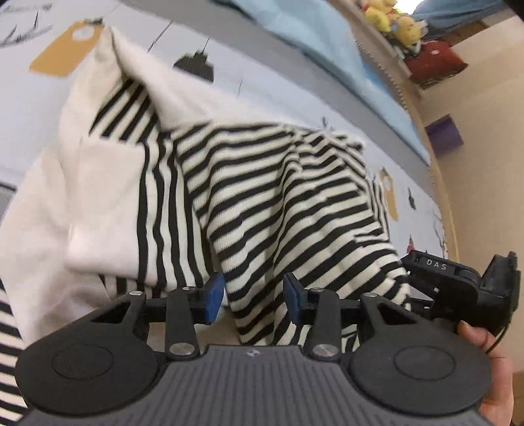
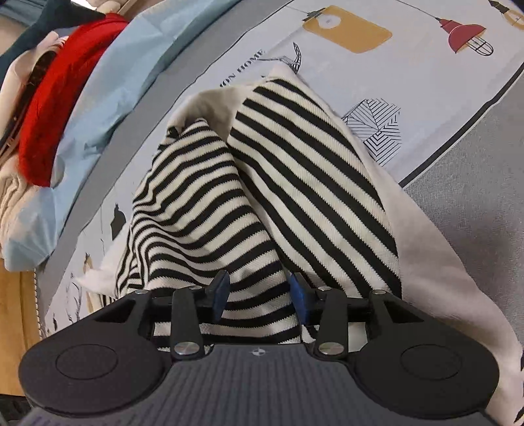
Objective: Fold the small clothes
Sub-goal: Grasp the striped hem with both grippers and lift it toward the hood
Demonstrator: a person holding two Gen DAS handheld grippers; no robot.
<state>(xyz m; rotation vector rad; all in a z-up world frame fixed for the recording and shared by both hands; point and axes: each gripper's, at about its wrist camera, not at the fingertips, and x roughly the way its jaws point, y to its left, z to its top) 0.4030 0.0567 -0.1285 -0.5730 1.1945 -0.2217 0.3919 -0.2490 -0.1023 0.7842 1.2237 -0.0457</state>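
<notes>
A small black-and-white striped garment with cream panels (image 1: pixel 268 196) lies on a printed bed cover, partly lifted. My left gripper (image 1: pixel 253 296) holds a striped edge between its blue pads, jaws closed on the cloth. The other gripper (image 1: pixel 465 281) shows at the right in the left wrist view, at the garment's edge. In the right wrist view the same garment (image 2: pixel 262 183) rises in a tent shape. My right gripper (image 2: pixel 260 295) has its blue pads pinched on a striped fold.
The printed bed cover (image 2: pixel 360 36) spreads under the garment. A light blue cloth (image 2: pixel 108 98) and a red fuzzy item (image 2: pixel 55 98) lie at the far edge. Yellow plush toys (image 1: pixel 393 19) and a purple box (image 1: pixel 445 134) stand beyond the bed.
</notes>
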